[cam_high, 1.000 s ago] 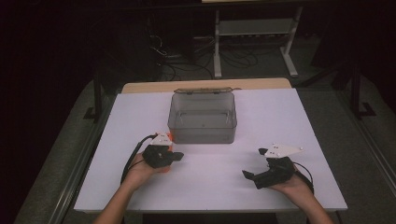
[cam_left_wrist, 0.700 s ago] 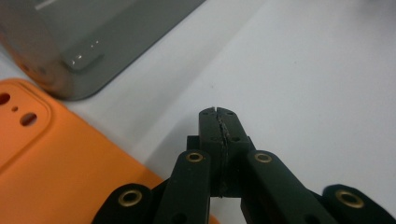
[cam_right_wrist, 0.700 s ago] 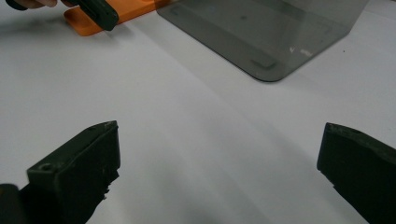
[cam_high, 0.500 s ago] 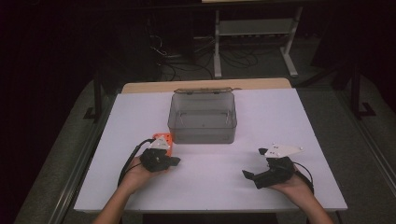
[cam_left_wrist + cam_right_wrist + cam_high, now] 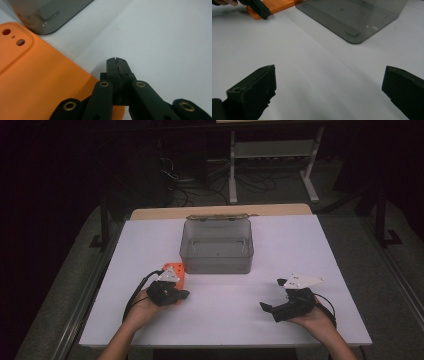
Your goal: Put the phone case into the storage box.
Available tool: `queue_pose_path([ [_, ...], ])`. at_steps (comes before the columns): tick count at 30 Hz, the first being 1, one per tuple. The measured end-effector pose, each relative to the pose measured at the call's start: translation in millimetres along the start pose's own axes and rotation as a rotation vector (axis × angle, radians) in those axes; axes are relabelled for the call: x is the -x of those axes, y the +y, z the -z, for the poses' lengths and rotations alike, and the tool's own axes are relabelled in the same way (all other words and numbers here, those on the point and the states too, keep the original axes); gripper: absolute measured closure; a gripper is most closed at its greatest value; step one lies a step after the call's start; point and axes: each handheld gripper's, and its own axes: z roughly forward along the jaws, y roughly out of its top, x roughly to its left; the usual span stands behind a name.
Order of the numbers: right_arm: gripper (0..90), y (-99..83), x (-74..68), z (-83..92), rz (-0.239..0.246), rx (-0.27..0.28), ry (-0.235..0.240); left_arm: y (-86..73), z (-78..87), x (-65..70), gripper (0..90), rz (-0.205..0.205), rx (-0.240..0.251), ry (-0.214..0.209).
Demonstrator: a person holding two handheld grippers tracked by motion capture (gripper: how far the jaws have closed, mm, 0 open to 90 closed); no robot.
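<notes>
**Left claw closed beside orange phone case; right claw open over bare desk**

While both hands rest near the desk's near edge, the left gripper [image 5: 172,295] sits toward the near-left part of the white desk [image 5: 300,245], its jaws pressed flat together with nothing between them, as the left gripper view shows. Its tips hover just over the desk surface, right beside the edge of the orange phone case [image 5: 37,82]. That case lies flat on the desk, camera cut-outs visible, between the left gripper and the near-left corner of the smoky transparent box [image 5: 216,245]; case and box sit close, contact not determinable. The box stands at the desk's centre, toward the far edge. The right gripper [image 5: 280,310] lies toward the near-right corner, well apart from case and box. Its jaws stand wide apart, empty, above bare desk in the right gripper view.
</notes>
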Motion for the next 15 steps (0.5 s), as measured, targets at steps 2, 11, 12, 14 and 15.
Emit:
queue_pose_path([
  [2, 0.0, 0.0, 0.1, -0.1, 0.0, -0.001, 0.0, -0.8, 1.7, 0.2, 89.9, -0.003, -0.003, 0.003],
  [11, 0.0, -0.3, 0.6, 0.2, -0.003, 0.0, -0.001, -5.8, 7.1, -0.7, 90.0, 0.003, -0.011, 0.019],
  [12, 0.0, -0.3, 0.7, 0.2, -0.003, -0.001, -0.001, -6.3, 8.2, -1.3, 89.9, 0.001, -0.016, 0.023],
  [14, 0.0, -0.2, 0.9, 0.4, -0.004, 0.001, -0.001, -8.0, 10.5, -2.3, 89.9, 0.007, -0.021, 0.033],
  [15, 0.0, -0.2, 0.8, 0.4, -0.004, 0.001, -0.001, -8.0, 10.5, -2.3, 90.0, 0.007, -0.021, 0.033],
])
